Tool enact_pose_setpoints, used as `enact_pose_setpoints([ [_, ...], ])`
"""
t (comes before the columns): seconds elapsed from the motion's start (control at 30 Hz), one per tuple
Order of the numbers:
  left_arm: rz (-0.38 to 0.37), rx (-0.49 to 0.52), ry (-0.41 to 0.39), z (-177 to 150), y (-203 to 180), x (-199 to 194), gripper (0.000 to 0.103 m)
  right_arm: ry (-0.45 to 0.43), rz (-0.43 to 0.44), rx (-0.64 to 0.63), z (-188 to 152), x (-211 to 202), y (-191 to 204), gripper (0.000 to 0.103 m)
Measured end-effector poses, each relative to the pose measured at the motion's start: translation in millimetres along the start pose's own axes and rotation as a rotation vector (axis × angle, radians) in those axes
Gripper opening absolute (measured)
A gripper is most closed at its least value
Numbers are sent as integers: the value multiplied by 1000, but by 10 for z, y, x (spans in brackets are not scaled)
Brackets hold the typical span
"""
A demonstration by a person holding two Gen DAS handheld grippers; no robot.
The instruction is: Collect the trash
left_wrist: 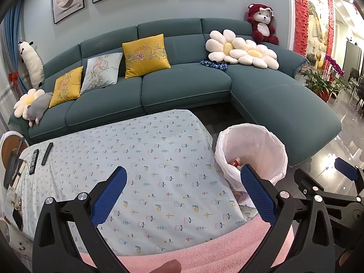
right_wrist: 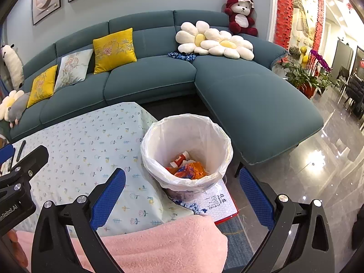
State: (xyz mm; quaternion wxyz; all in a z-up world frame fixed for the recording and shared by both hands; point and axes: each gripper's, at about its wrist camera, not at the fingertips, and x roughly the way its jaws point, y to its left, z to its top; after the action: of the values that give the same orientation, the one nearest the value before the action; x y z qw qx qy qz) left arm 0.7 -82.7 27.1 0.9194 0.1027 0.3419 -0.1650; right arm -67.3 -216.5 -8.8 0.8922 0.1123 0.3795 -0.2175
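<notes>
Presently both tools are idle. Left gripper: jaws spread wide, nothing between the blue pads, held above the near part of the table with the floral tablecloth. Right gripper: jaws likewise wide apart and empty, held above the near rim of the trash bin.

Bin stands on the floor just beside the table's right edge, lined with a white plastic bag. Inside, at the bottom: orange and red wrappers crumpled together; exact count cannot be told. Bin rests partly on a flat white box with blue print.

On the table's far left end: two dark remote controls lying side by side. Other items at that left edge too distorted to identify.

Pink fleece fabric lies below both grippers, nearest the cameras.

Behind the table: teal sectional sofa carrying yellow cushions, flower-shaped pillows and a red-and-white plush bear.
</notes>
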Motion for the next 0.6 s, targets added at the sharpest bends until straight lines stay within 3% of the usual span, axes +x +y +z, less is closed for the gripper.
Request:
enact_pose_setpoints([
  [0.6, -19, -15, 35, -50, -43, 96, 96, 4, -9, 17, -24, 20, -93, 96],
])
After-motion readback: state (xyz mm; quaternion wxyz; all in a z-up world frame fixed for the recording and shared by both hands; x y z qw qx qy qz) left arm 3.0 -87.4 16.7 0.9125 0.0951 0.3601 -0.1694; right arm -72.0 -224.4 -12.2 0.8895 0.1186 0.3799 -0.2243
